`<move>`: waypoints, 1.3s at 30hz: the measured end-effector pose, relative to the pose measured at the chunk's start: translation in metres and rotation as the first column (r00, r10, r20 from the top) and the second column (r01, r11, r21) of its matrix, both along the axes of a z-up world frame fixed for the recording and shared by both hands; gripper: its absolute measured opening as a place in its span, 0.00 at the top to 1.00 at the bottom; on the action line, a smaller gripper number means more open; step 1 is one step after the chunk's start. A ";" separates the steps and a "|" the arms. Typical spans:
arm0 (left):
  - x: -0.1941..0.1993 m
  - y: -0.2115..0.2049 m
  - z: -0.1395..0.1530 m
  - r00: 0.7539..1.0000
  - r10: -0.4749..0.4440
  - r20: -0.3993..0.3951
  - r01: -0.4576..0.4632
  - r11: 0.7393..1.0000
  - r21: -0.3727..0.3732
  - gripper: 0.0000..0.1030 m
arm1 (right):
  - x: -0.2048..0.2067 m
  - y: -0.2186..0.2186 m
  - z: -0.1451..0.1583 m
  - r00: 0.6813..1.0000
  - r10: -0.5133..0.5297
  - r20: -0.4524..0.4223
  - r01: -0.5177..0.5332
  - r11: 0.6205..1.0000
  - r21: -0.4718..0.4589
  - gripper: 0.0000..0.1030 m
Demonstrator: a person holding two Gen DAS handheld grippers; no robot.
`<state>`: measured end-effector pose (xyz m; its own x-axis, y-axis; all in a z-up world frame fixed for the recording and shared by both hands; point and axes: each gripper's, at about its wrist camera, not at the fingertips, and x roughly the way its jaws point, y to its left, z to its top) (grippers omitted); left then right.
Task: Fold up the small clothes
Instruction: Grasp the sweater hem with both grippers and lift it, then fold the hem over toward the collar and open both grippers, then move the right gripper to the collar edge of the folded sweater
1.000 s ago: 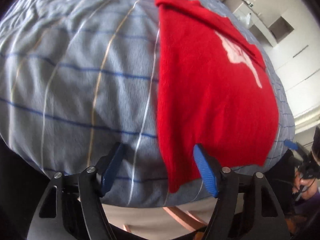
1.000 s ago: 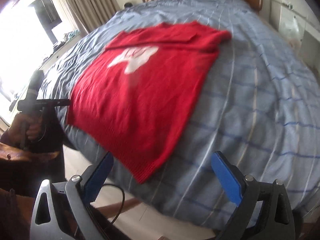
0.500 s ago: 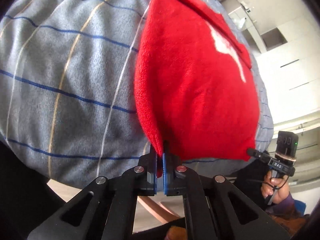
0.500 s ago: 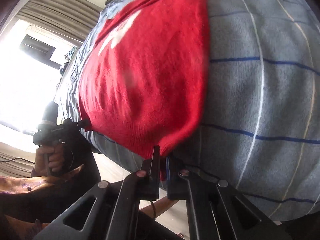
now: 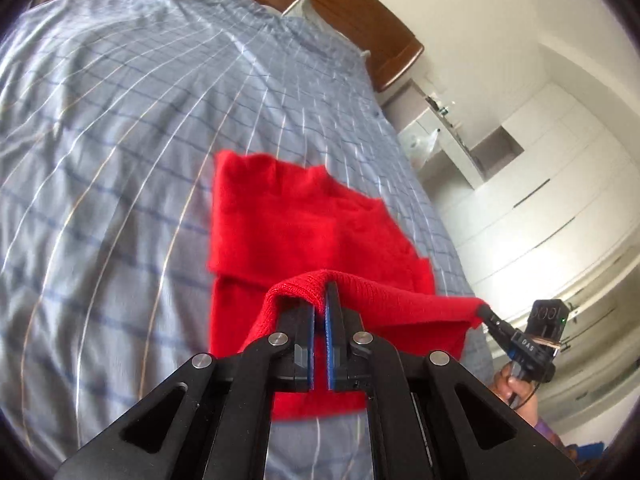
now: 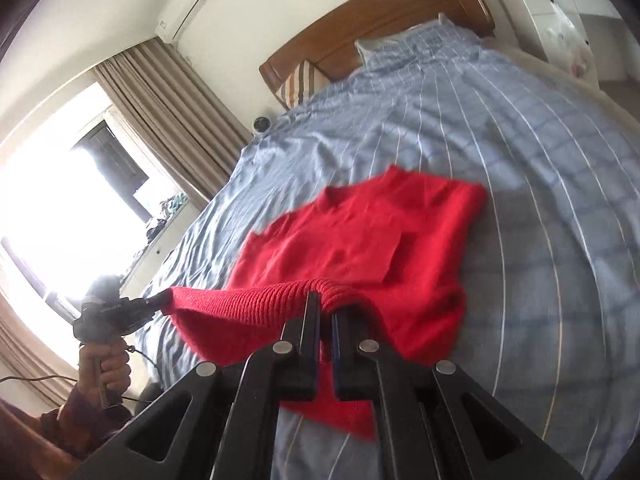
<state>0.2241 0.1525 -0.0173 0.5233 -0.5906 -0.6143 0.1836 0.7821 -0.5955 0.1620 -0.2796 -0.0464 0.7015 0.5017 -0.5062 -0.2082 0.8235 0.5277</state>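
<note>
Two grippers lift the ribbed hem of a red sweater (image 5: 296,224) off a blue checked bed (image 5: 120,120). At left, the left gripper (image 5: 320,304) is clenched on one hem corner, knit bunched over its closed jaws. At right, the right gripper (image 6: 325,312) is clamped on the other corner, and the hem hangs taut between the two. The rest of the sweater lies flat on the bed, collar toward the wooden headboard (image 6: 372,28), sleeves apparently already folded in.

To do this fold well, both corners should likely travel together, level and at one pace, toward the collar, keeping the hem taut so it lands square on the shoulders; a lagging side would skew the edge. Release only once the hem rests on the cloth.

The count: one sweater, two grippers, one bed, one striped pillow (image 6: 298,80) and one checked pillow (image 6: 400,44) at the headboard, one air conditioner (image 6: 186,4), one window (image 6: 60,208).
</note>
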 end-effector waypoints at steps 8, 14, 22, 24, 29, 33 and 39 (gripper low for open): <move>0.133 -0.052 -0.036 0.995 0.091 -0.026 -0.087 0.988 0.129 0.97 | 0.135 0.002 -0.040 0.989 -0.123 -0.081 0.121 0.992 -0.031 0.96; 0.152 -0.048 -0.045 0.983 0.171 -0.069 -0.152 0.963 0.223 0.56 | 0.149 -0.012 -0.046 0.972 -0.203 -0.114 0.204 0.979 -0.001 0.74; 0.078 -0.052 -0.023 0.999 0.008 0.035 -0.017 0.969 0.246 0.22 | 0.097 0.032 -0.024 0.995 0.044 -0.093 -0.054 0.993 -0.109 0.70; 0.060 -0.068 -0.042 0.998 -0.056 0.003 0.052 0.942 0.332 0.17 | 0.084 0.050 -0.042 0.985 0.100 -0.142 -0.126 0.974 -0.187 0.66; 0.028 -0.060 -0.060 0.999 -0.016 -0.031 0.028 0.890 0.455 0.20 | 0.050 0.035 -0.069 0.979 -0.009 -0.205 -0.055 0.950 -0.306 0.71; -0.017 -0.039 -0.032 0.998 0.027 0.053 -0.046 0.923 0.383 0.10 | 0.000 0.022 -0.031 0.998 -0.056 -0.029 0.043 0.943 -0.329 0.49; -0.056 -0.029 -0.050 0.982 0.104 0.160 -0.170 0.855 0.489 0.07 | -0.021 -0.019 -0.050 0.970 -0.242 0.001 0.225 0.901 -0.370 0.38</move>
